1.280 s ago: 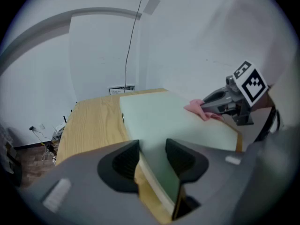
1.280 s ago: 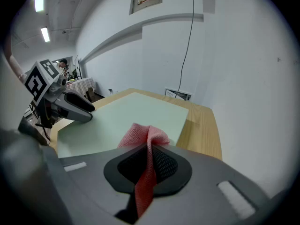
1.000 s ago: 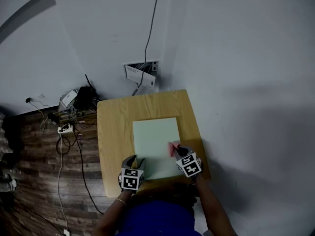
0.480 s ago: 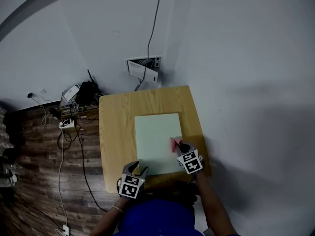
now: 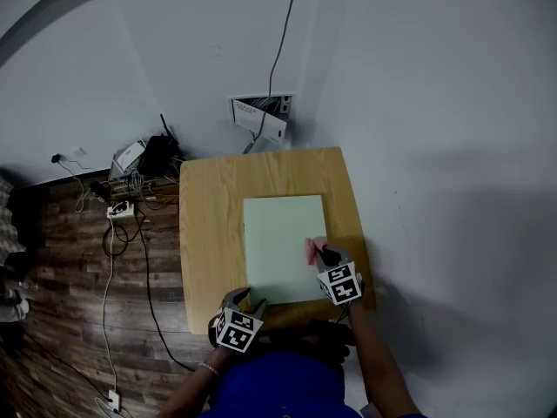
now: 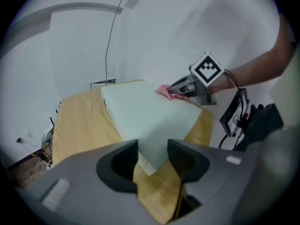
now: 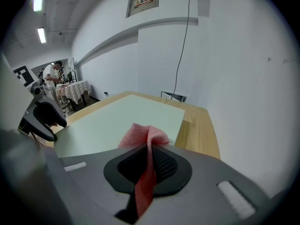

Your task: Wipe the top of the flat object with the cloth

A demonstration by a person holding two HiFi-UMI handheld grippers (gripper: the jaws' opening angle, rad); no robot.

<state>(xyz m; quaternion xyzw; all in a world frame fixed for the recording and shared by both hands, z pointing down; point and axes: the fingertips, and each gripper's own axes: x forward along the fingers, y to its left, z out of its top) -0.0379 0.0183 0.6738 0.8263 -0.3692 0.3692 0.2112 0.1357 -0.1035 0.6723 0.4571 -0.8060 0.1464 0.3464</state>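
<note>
The left gripper (image 5: 246, 301) is at the near edge of the wooden worktop (image 5: 209, 233). Its two fingers (image 6: 123, 165) stand wide apart, and they have just been opening more. The near corner of the flat object (image 6: 145, 116) shows in the gap between them, but the fingers do not press on it. They hold nothing.

The flat object (image 5: 278, 246) is a pale green board. It lies flat on the worktop, a bit to the right of the middle. Bare wood shows all around it, with the widest strip on the left.

The cloth (image 5: 312, 251) is pink. Its loose end sits on top of the flat object, close to the right edge.

The right gripper (image 5: 326, 258) is just beside that right edge. Its two fingers (image 7: 166, 165) are closed tight on the cloth (image 7: 143, 139). The cloth runs up between them as a thin strip, and it bunches up past their tips, over the flat object (image 7: 117, 121). From the left gripper view, the right gripper (image 6: 187, 86) points down at the board with the cloth (image 6: 166, 92) at its tip.

Now the count. There are two grippers, one in each hand. Each gripper has two fingers and one cube with black and white squares. There is one worktop, one flat object and one cloth.
</note>
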